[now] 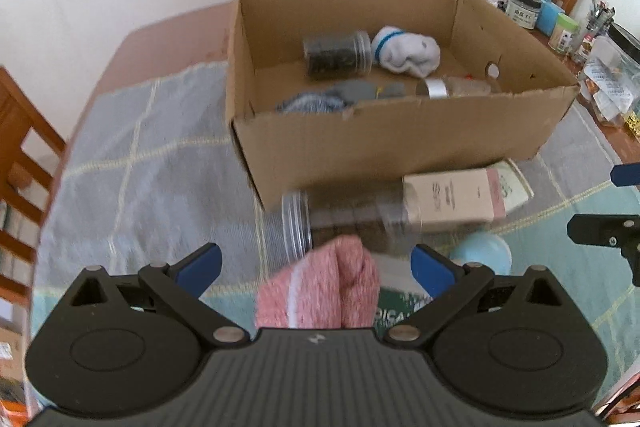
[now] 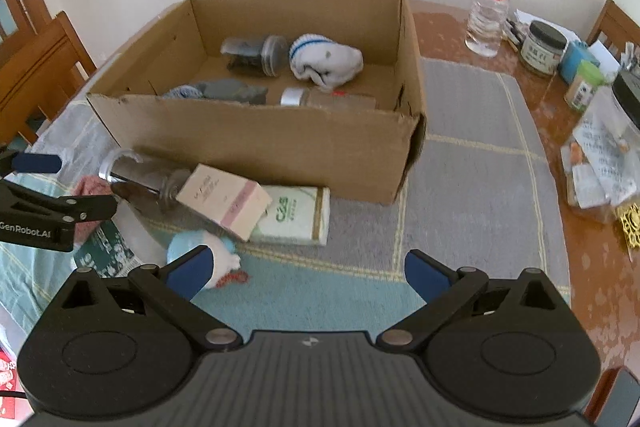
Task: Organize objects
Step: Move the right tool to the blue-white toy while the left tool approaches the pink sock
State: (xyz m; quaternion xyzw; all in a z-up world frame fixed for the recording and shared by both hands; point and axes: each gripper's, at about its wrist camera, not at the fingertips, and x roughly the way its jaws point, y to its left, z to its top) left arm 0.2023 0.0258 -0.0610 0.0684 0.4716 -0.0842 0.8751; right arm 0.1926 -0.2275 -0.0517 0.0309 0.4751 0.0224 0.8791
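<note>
Both blue-tipped grippers stand spread and empty: the left gripper (image 1: 316, 267) hovers over a pink sock (image 1: 320, 291) lying before the cardboard box (image 2: 260, 143); the right gripper (image 2: 306, 273), over the mat, grips nothing. Inside the box lie jars and socks. Outside, a green "C&S" pack (image 2: 294, 217) touches a beige carton (image 2: 224, 201). "GenRobot.AI" marks the left gripper's side.

Wooden table (image 2: 448, 23) under checked cloth (image 2: 472, 187), cardboard box (image 2: 280, 147) on top.
</note>
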